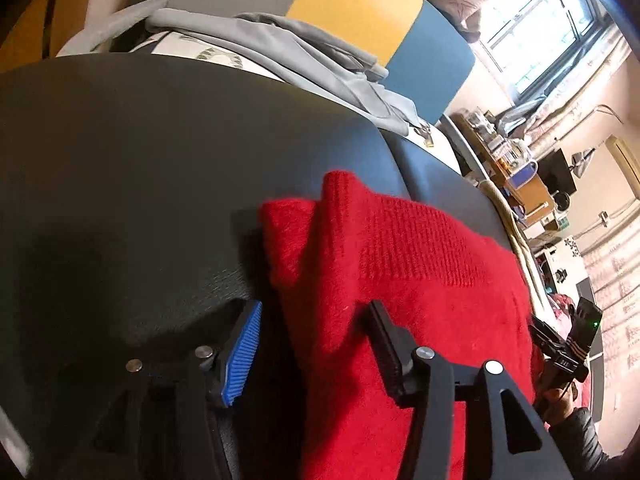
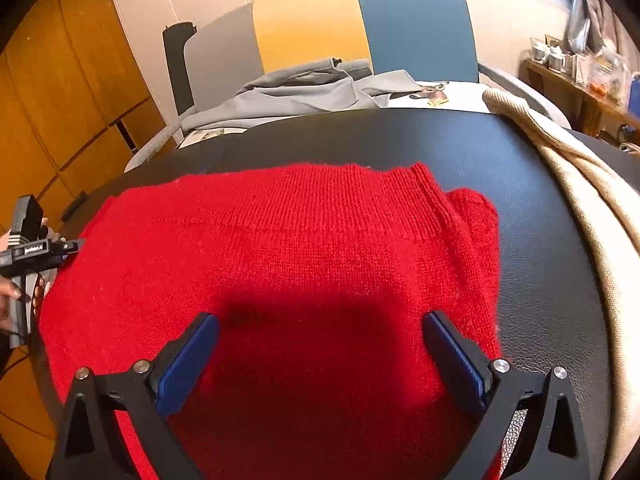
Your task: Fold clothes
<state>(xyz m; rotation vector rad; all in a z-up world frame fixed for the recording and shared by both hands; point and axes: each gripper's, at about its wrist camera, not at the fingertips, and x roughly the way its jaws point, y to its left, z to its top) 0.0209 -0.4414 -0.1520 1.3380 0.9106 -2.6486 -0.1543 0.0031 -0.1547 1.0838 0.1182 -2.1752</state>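
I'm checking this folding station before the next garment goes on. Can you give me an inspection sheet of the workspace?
Surface: dark padded table, leather-like, mostly bare around the sweater.
Job's things: red sweater lying flat, one side folded in.
Clutter: beige garment draped over the table's right edge; grey garment heaped behind the table.
Grippers: left gripper open, jaws astride the sweater's edge; right gripper open, above the sweater.
Cables: a thin dark one by the hand at far left.
Surroundings: chair back in grey, yellow and blue panels, wooden cupboards, window, crowded shelf.
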